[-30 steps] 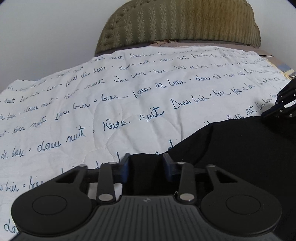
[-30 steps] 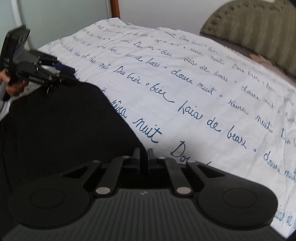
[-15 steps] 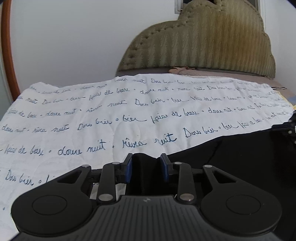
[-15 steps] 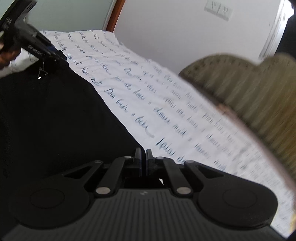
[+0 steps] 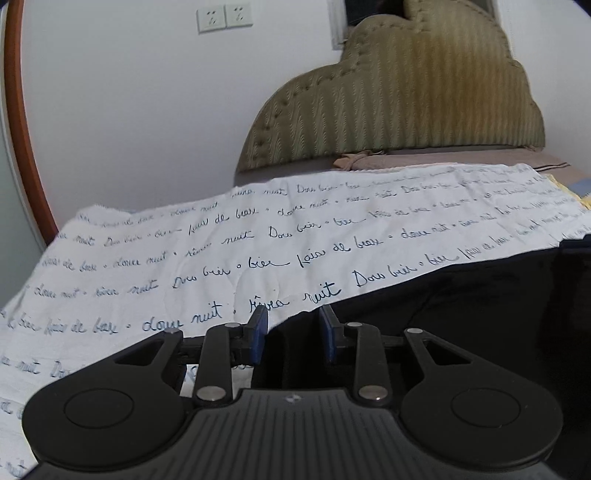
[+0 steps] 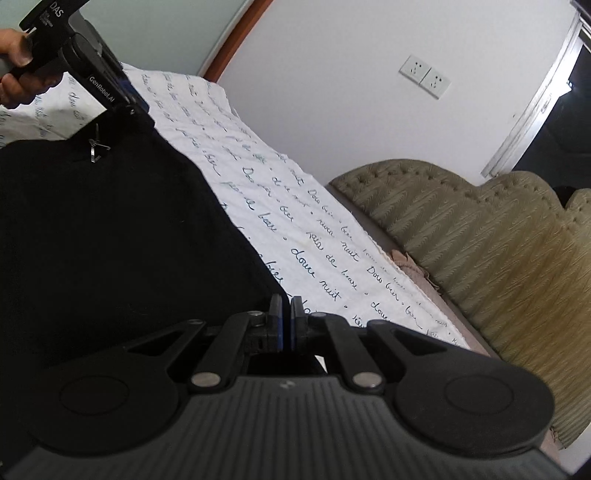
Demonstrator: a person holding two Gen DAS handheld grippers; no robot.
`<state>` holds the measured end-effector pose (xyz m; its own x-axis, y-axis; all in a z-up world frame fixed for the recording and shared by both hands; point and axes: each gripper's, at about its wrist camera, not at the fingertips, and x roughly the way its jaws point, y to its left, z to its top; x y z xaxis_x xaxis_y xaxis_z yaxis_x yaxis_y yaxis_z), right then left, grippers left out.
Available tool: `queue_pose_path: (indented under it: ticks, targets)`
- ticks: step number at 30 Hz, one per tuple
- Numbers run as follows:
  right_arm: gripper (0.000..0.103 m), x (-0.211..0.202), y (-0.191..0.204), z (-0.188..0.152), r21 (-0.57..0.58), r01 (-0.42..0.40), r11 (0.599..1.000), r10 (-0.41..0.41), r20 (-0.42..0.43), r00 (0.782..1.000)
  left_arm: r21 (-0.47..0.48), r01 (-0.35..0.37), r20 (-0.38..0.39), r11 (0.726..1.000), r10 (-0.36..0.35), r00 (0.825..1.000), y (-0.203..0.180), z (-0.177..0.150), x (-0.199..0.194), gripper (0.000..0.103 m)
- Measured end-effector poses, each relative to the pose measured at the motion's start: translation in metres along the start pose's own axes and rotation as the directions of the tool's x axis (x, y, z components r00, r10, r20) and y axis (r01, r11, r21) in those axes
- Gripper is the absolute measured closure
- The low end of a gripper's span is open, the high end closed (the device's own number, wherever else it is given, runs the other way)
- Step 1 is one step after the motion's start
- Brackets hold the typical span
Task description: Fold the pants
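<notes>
The black pants hang stretched between my two grippers above the white bedspread with blue script. My left gripper holds black cloth between its blue pads, which stand a little apart around a thick edge. In the right wrist view the left gripper grips a top corner of the pants by a small metal clip. My right gripper is shut on the other corner, with its pads nearly touching.
An olive padded headboard stands at the far end of the bed, also in the right wrist view. A white wall with two sockets is behind. A wooden frame edge is at the left.
Both grippers have risen and tilted up, lifting the pants edge off the bedspread. More wall and headboard show now. Both grips are unchanged.
</notes>
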<state>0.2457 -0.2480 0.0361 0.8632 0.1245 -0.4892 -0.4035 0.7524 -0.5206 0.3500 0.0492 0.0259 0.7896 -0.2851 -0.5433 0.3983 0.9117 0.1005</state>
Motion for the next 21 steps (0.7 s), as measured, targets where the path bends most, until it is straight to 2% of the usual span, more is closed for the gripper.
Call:
queue_pose_path:
  ticks: [3, 5, 7, 9, 13, 17, 19, 20, 21]
  targets:
    - [0.099, -0.016, 0.0, -0.003, 0.012, 0.001, 1.0, -0.001, 0.023, 1.0, 0.006, 0.0, 0.014, 1.0, 0.0, 1.0, 0.002, -0.001, -0.017, 0.074]
    - [0.099, -0.027, 0.004, -0.003, 0.009, 0.012, 1.0, -0.013, 0.036, 0.999, 0.009, -0.05, 0.037, 0.999, 0.05, 0.998, 0.004, 0.0, -0.029, 0.076]
    - [0.099, -0.039, 0.009, -0.003, 0.004, 0.018, 1.0, -0.018, 0.05, 0.999, -0.021, -0.038, 0.047, 0.999, 0.039, 0.998, 0.012, -0.002, -0.04, 0.076]
    - [0.099, -0.051, 0.013, -0.006, 0.008, 0.015, 1.0, -0.016, 0.061, 0.998, -0.052, -0.012, 0.038, 0.999, 0.014, 0.999, 0.02, -0.005, -0.048, 0.076]
    - [0.099, -0.054, 0.023, -0.011, -0.023, 0.012, 1.0, -0.011, 0.04, 0.999, -0.054, 0.046, -0.023, 0.997, -0.048, 0.999, 0.02, -0.019, -0.049, 0.076]
    - [0.099, -0.047, 0.018, -0.009, 0.009, 0.005, 1.0, -0.005, 0.023, 1.0, -0.143, 0.157, -0.086, 0.977, -0.171, 0.982, 0.022, -0.02, -0.038, 0.075]
    - [0.099, -0.046, 0.017, -0.007, 0.013, 0.005, 1.0, -0.005, 0.027, 1.0, -0.15, 0.174, -0.113, 0.973, -0.192, 0.975, 0.019, -0.018, -0.027, 0.072]
    - [0.099, -0.047, 0.018, -0.008, 0.009, 0.005, 1.0, -0.006, 0.029, 1.0, -0.145, 0.166, -0.115, 0.975, -0.183, 0.976, 0.018, -0.017, -0.022, 0.066]
    - [0.099, -0.047, 0.018, -0.008, 0.006, 0.004, 1.0, -0.004, 0.03, 1.0, -0.142, 0.159, -0.112, 0.977, -0.175, 0.978, 0.018, -0.015, -0.018, 0.045]
